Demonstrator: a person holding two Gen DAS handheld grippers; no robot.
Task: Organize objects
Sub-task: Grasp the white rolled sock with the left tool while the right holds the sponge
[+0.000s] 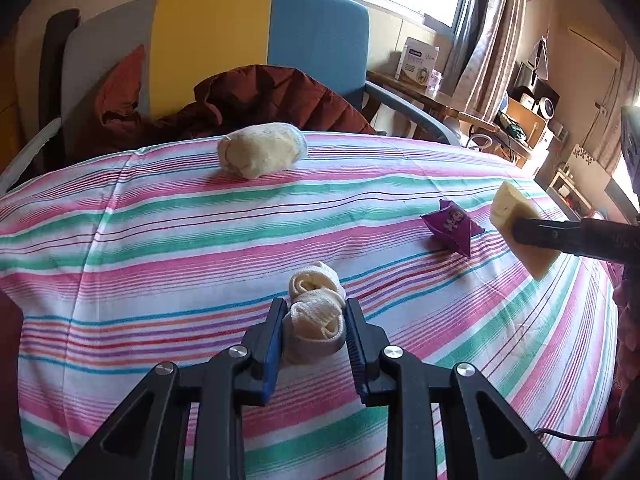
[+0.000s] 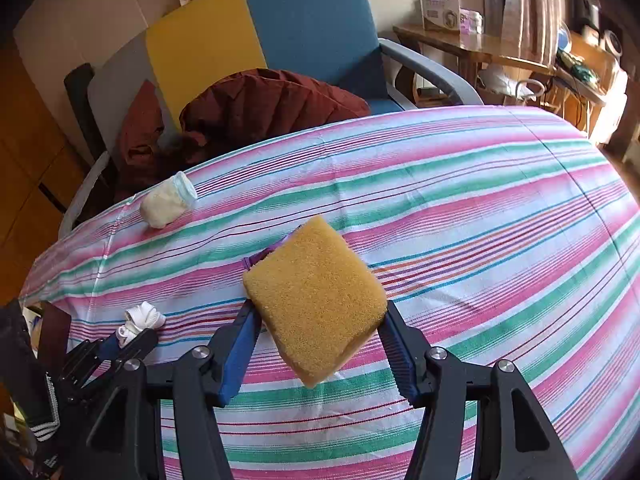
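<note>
The left gripper (image 1: 314,330) pinches a rolled sock (image 1: 316,330) low on the striped sheet (image 1: 160,280), directly ahead between its fingers. The right gripper (image 2: 318,332) clamps a sponge (image 2: 316,300), held tilted above the sheet just right of a purple packet (image 1: 452,226).

Porous matt sponge (image 2: 316,300) — knitted cloth socks (image 1: 316,320) — striped woven sheet (image 1: 160,240)

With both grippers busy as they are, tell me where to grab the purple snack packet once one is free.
Pinch the purple packet by one of its pointed upper corners, coming down from above. It sits puffed up on the striped sheet with flattened, sealed corners sticking out, easier to clamp than the bulging middle. It lies beside the sponge held in the right gripper, so that side looks closer.
</note>
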